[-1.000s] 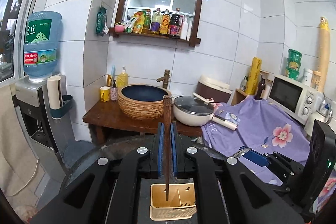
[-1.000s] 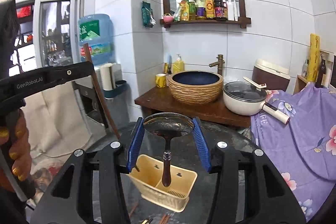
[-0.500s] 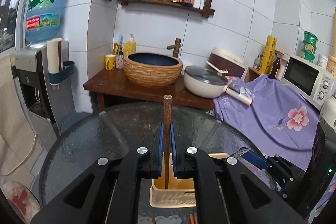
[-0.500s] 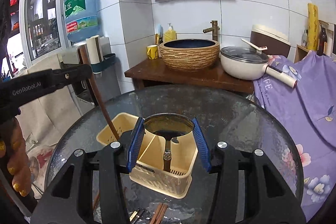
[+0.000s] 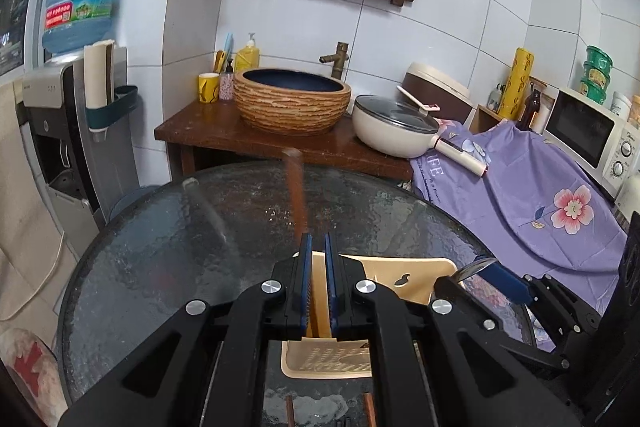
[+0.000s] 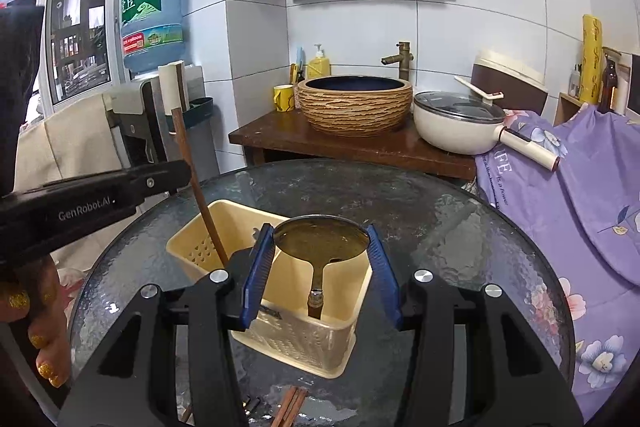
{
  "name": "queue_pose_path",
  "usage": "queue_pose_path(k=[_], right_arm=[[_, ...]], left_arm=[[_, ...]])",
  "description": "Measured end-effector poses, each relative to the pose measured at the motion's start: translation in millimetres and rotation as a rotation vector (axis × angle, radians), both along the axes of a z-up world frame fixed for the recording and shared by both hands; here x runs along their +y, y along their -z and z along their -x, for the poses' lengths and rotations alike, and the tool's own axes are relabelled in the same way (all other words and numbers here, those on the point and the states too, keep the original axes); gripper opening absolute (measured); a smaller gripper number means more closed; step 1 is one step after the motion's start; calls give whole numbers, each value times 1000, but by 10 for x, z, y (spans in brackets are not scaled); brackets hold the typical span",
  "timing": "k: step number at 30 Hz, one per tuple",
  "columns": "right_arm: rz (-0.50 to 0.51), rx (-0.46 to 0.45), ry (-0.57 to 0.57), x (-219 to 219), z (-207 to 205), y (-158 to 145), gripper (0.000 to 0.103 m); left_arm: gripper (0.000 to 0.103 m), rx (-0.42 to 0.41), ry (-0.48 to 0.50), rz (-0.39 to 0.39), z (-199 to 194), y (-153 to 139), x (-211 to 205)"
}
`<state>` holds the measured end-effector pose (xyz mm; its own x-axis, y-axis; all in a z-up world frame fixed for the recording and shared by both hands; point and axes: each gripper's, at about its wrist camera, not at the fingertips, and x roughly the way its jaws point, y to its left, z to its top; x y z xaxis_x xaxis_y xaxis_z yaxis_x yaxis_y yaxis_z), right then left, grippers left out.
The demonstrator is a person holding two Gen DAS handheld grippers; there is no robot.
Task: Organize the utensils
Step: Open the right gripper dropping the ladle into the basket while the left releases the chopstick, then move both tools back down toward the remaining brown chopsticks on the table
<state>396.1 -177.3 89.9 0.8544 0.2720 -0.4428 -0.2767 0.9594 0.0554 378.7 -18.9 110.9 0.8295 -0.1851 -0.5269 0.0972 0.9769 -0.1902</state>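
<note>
A cream plastic utensil caddy (image 6: 224,227) with compartments stands on the round glass table (image 6: 440,211); it also shows in the left wrist view (image 5: 416,267). My left gripper (image 5: 316,247) holds a brown wooden chopstick (image 5: 296,187), motion-blurred and tilted; its lower end dips into the caddy's left compartment in the right wrist view (image 6: 200,195). My right gripper (image 6: 320,247) is shut on the bowl of a metal ladle (image 6: 320,237), whose handle hangs down into the caddy's right compartment. The right gripper shows at the right of the left wrist view (image 5: 496,271).
More brown chopsticks (image 6: 292,403) lie on the glass near the front edge. Behind the table stand a wooden counter with a woven basin (image 6: 354,103) and a white pan (image 6: 456,125). A purple flowered cloth (image 6: 580,195) lies at the right, a water dispenser (image 6: 152,23) at the left.
Both grippers have come down over the caddy. The chopstick's lower end and the ladle's handle have sunk deeper into the compartments. The chopstick now tilts and blurs in the left gripper.
</note>
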Motion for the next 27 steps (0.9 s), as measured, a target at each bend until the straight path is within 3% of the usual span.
queue_pose_path(k=[2,4,5,6,9,12,15,21,27], right_arm=[[13,-17,10,-4,11,-9,53],[24,-50,11,-10,54,-35,66],[32,-71,16,-12,87,-54,74],[39,-90,21,-16,127,-71,74],[50,-116,27,-35,233,-105,74],[50,-107,44,-89,354,-77,75],[45,-74,56,-147,487,6,78],[44,38,47,-198,787,366,78],[39,180,64,-236,999,862,78]], left_arm=[[8,2,-2,6,-7,9,20],[19,-8,-2,11,17,1,47],[32,-15,-4,23,42,-12,70],[44,-21,-4,37,69,-21,83],[61,-61,-1,98,228,-68,192],[81,-91,-43,89,417,-50,288],[92,-83,-74,57,604,45,383],[97,16,-99,-74,874,428,473],[95,102,-108,-93,1116,865,617]])
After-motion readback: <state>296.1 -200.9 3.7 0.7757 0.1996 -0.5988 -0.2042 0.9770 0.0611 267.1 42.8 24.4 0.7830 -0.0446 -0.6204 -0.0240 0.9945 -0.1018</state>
